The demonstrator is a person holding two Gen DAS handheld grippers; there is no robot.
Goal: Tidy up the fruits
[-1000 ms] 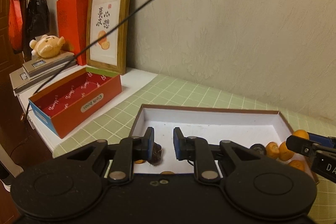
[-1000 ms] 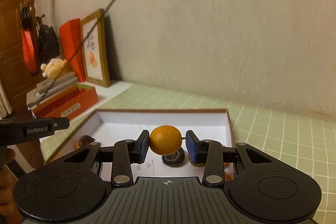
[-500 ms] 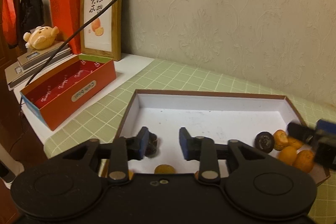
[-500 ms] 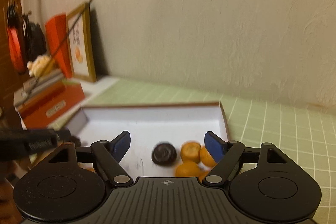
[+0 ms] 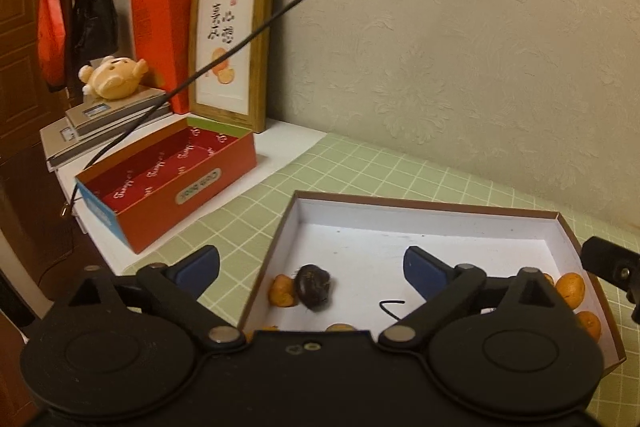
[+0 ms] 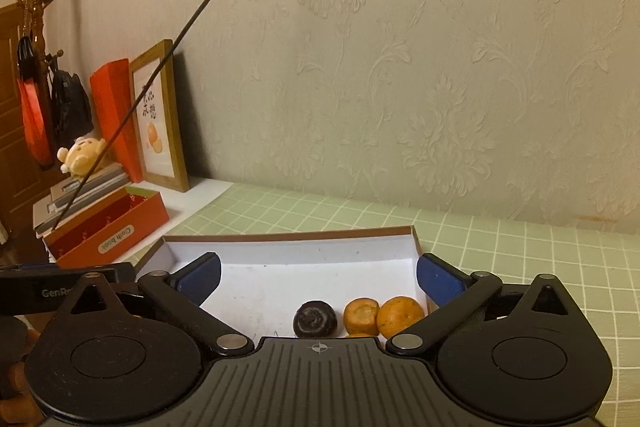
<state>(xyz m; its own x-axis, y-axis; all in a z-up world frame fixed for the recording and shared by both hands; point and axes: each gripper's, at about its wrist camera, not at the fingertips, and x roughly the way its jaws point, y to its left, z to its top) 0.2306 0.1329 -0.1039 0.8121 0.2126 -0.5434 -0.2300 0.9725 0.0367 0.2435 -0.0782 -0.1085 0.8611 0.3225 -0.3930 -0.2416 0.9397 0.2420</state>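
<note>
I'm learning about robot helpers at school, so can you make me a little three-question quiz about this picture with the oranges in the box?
1. True or false: the right gripper is squeezing a small orange mandarin.
2. Where does the dark brown round fruit lie? A) in the white shallow cardboard box B) in the red open cardboard box C) on the green checked tablecloth
3. Fill in: the fingers of the left gripper are spread ____.

Key:
1. False; its fingers are open and hold nothing, and the mandarin lies in the white box.
2. A
3. open
</note>
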